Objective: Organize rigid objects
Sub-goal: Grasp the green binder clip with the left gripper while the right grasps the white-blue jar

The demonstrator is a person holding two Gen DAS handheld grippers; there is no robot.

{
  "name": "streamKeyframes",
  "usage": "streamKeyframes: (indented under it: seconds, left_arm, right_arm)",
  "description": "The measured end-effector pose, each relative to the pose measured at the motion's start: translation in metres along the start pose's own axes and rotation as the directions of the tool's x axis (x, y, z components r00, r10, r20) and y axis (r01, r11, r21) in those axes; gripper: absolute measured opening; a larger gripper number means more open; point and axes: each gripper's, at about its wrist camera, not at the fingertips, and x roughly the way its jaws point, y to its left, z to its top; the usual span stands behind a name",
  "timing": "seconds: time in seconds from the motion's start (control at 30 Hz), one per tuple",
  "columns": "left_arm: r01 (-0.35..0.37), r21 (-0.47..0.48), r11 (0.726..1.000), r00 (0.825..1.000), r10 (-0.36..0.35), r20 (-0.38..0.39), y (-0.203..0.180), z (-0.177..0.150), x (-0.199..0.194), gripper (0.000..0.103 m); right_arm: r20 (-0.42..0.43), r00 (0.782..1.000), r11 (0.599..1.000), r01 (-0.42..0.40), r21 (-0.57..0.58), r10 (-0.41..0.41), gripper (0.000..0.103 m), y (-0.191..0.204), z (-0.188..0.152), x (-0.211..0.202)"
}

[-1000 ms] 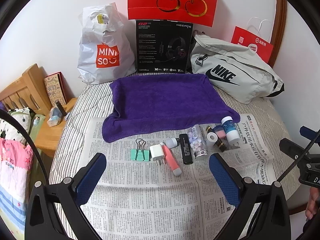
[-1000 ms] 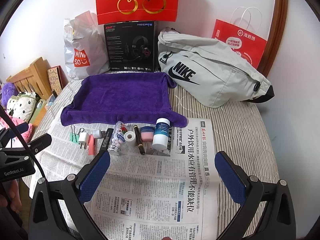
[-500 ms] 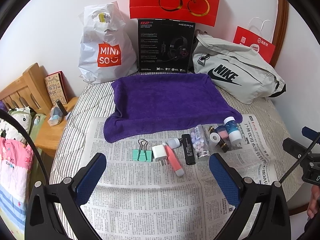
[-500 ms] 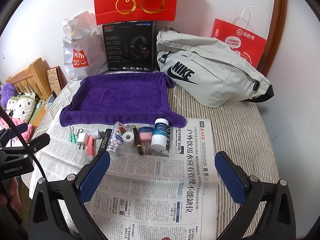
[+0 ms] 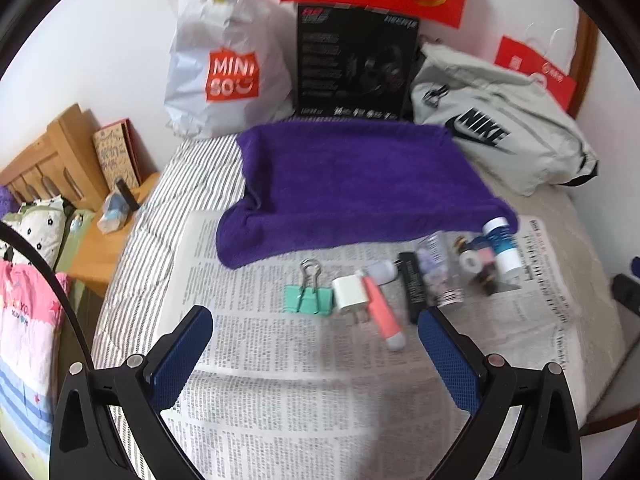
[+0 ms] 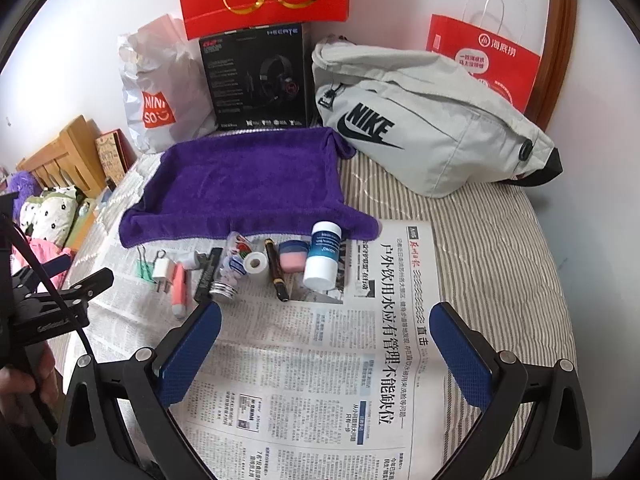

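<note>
Small objects lie in a row on a newspaper (image 6: 320, 360) in front of a purple towel (image 6: 248, 184): a green binder clip (image 5: 308, 298), a white charger plug (image 5: 350, 294), a pink tube (image 5: 382, 314), a black stick (image 5: 412, 284), a clear jar (image 6: 232, 266), a tape roll (image 6: 256, 264), a dark pen (image 6: 276, 274), a pink case (image 6: 292, 256) and a white bottle (image 6: 322, 256). My left gripper (image 5: 316, 354) is open and empty, just short of the clip and plug. My right gripper (image 6: 326, 350) is open and empty, short of the pen and bottle.
Behind the towel stand a white Miniso bag (image 5: 228, 60), a black headset box (image 6: 258, 78), a grey Nike bag (image 6: 424, 128) and red paper bags (image 6: 482, 56). A wooden bedside stand (image 5: 92, 224) lies to the left. A hand (image 6: 20, 396) holds the left gripper.
The left gripper has moved forward and down toward the row, so the clip and plug look bigger and blurred. The right gripper has edged slightly closer. Both stay open.
</note>
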Motion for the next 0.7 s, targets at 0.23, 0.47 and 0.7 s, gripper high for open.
streamKeyframes:
  seconds: [0.23, 0.47, 0.7]
  left_arm:
    - [-0.048, 0.003, 0.999, 0.997, 0.048, -0.063, 0.016, -0.011, 0.051, 0.102]
    - [-0.055, 0.064, 0.996, 0.995, 0.060, -0.077, 0.019, -0.012, 0.084, 0.102]
    - [-0.039, 0.077, 0.996, 0.996, 0.045, -0.080, 0.019, -0.004, 0.103, 0.098]
  right_arm:
    - [-0.037, 0.999, 1.000, 0.011, -0.006, -0.011, 0.103, -0.006, -0.005, 0.015]
    - [-0.079, 0.996, 0.999, 0.034, -0.012, -0.035, 0.103, -0.009, -0.008, 0.032]
    - [-0.113, 0.992, 0.999, 0.054, -0.007, -0.054, 0.103, -0.014, -0.010, 0.048]
